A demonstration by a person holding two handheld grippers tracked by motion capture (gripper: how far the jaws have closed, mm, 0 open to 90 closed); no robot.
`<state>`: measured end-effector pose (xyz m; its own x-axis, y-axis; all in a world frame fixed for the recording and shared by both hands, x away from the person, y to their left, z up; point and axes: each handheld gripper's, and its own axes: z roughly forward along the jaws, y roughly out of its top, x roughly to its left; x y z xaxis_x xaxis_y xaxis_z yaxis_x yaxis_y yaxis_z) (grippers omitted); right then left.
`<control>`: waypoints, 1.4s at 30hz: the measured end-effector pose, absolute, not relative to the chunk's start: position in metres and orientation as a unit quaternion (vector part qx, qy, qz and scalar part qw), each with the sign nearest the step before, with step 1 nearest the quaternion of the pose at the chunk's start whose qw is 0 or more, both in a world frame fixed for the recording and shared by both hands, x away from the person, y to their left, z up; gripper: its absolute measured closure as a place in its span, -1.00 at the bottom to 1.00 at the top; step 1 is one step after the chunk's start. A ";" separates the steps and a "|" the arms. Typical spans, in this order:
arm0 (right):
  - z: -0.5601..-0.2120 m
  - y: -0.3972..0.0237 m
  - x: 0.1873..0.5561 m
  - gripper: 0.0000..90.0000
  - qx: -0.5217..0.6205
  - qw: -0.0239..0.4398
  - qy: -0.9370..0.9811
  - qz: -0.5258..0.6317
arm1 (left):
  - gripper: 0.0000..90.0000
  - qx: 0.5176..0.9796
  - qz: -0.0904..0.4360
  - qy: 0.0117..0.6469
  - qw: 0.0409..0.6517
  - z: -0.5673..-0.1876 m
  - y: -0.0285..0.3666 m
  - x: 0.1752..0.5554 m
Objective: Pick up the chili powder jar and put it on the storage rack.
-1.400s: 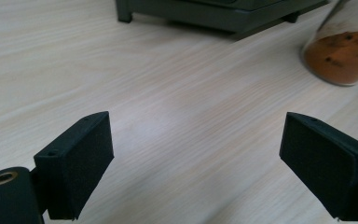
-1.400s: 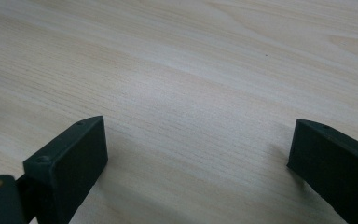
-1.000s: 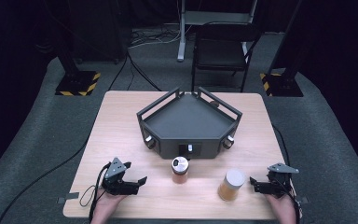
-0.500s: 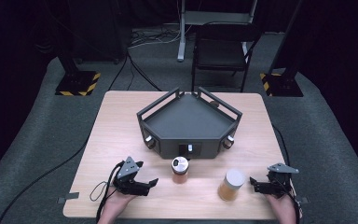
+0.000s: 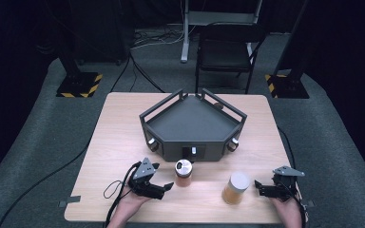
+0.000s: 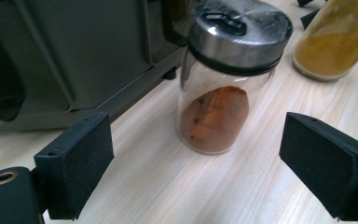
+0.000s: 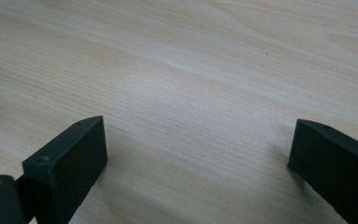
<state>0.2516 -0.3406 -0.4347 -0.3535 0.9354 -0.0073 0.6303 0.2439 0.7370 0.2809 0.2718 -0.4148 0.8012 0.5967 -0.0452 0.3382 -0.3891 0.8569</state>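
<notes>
Just ahead of my left gripper (image 5: pixel 167 186) stands the glass spice jar (image 5: pixel 183 173), steel-lidded and part full of reddish-brown powder, upright on the wooden table (image 5: pixel 123 142) near its front edge. Seen along that gripper (image 6: pixel 193 158), my black pads (image 6: pixel 77 163) stand wide apart with the jar (image 6: pixel 219 112) a little beyond them, untouched. Close behind it is the front wall of the dark angular tray (image 5: pixel 190 123). Off to its right stands a second jar of yellow powder (image 5: pixel 235 188), white-lidded. My right gripper (image 5: pixel 260 187) sits just beside that one, low over the table, and its pads (image 7: pixel 70 163) are spread wide over bare wood.
</notes>
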 end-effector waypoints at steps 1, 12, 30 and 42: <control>-0.435 -0.341 0.252 -0.93 0.519 0.232 0.754 0.329 | -0.79 0.825 0.137 0.280 0.472 -0.414 0.267 0.282; -0.435 -0.341 0.252 -0.93 0.519 0.231 0.754 0.329 | -0.79 0.832 0.137 0.268 0.466 -0.413 0.245 0.286; -0.435 -0.341 0.252 -0.93 0.518 0.231 0.755 0.330 | -0.74 0.832 0.154 0.268 0.461 -0.425 0.216 0.290; -0.435 -0.341 0.252 -0.93 0.518 0.231 0.755 0.330 | -0.58 0.831 0.149 0.269 0.464 -0.431 0.209 0.295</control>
<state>0.2518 -0.3408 -0.4347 -0.3567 0.9342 -0.0065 0.6298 0.2456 0.7369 0.2951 0.2090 -0.4309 0.8110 0.5851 -0.0029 0.3090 -0.4241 0.8513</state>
